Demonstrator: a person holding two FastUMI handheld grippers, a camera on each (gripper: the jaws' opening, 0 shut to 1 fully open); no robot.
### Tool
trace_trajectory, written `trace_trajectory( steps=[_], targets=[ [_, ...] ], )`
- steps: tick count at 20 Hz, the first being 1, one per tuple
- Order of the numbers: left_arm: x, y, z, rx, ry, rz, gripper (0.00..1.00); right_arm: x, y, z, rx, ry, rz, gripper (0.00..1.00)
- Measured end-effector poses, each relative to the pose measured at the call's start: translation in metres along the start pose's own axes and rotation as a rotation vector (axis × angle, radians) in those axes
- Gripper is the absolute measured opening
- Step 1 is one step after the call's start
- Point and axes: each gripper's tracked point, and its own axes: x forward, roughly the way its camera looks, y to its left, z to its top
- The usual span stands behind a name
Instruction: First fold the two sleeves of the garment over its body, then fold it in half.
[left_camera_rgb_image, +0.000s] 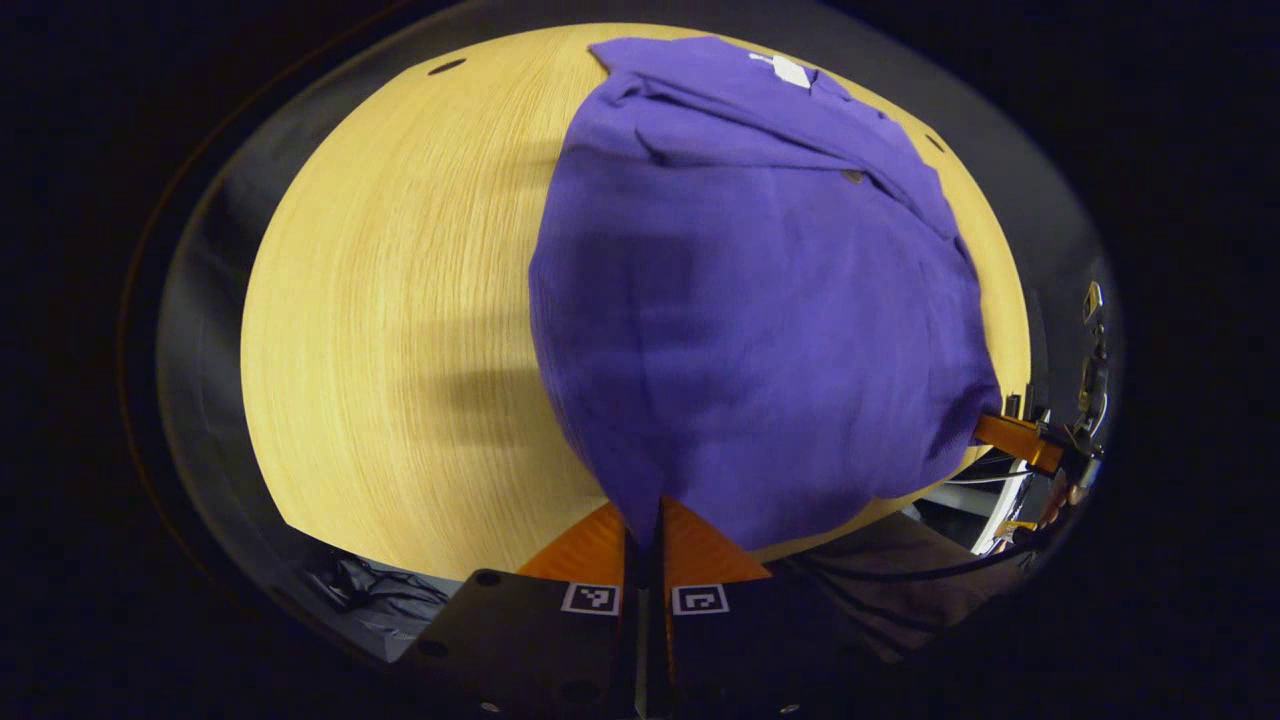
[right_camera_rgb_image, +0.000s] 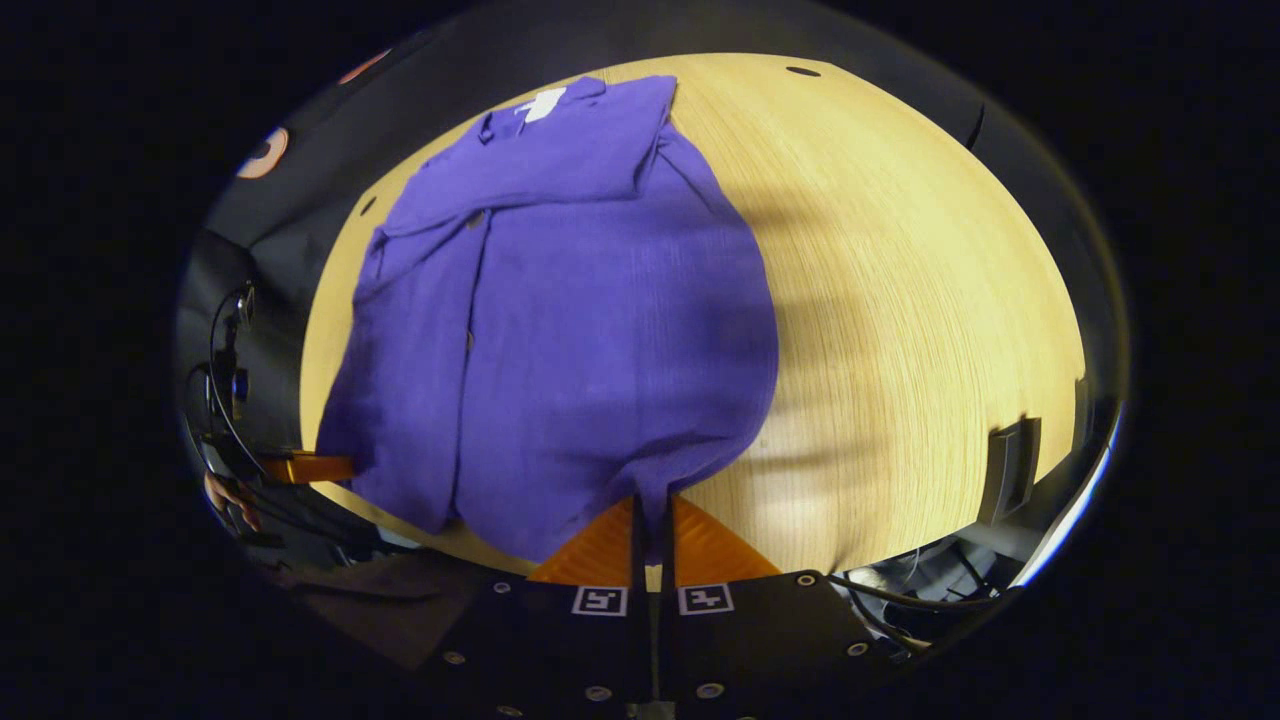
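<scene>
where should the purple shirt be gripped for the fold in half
Grip the purple shirt at its two near hem corners, coming from the near table edge. Left gripper and right gripper are pinched there; the collar lies far.

Black tongs (left_camera_rgb_image: 643, 520) — square tags, screws.

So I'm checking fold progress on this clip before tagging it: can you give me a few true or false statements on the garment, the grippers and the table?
1. The purple garment lies on a light wooden table. True.
2. Both sleeves stick out sideways from the body. False: they lie folded over it.
3. The left gripper is shut on the garment's near hem. True.
4. The right gripper hangs open above bare wood. False: it is shut on the near hem.
5. A white tag shows at the collar, at the garment's far end. True.
</scene>
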Motion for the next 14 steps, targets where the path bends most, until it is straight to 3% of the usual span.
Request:
trace_trajectory(
  steps=[4,14],
  targets=[
    [-0.041,-0.008,0.037,0.019,-0.097,-0.033,0.05,-0.024,0.01,0.034,-0.013,-0.053,0.033,0.04],
    [-0.109,-0.021,0.131,0.148,-0.255,-0.023,0.05,-0.078,0.036,0.117,-0.064,-0.152,0.108,0.04]
  ],
)
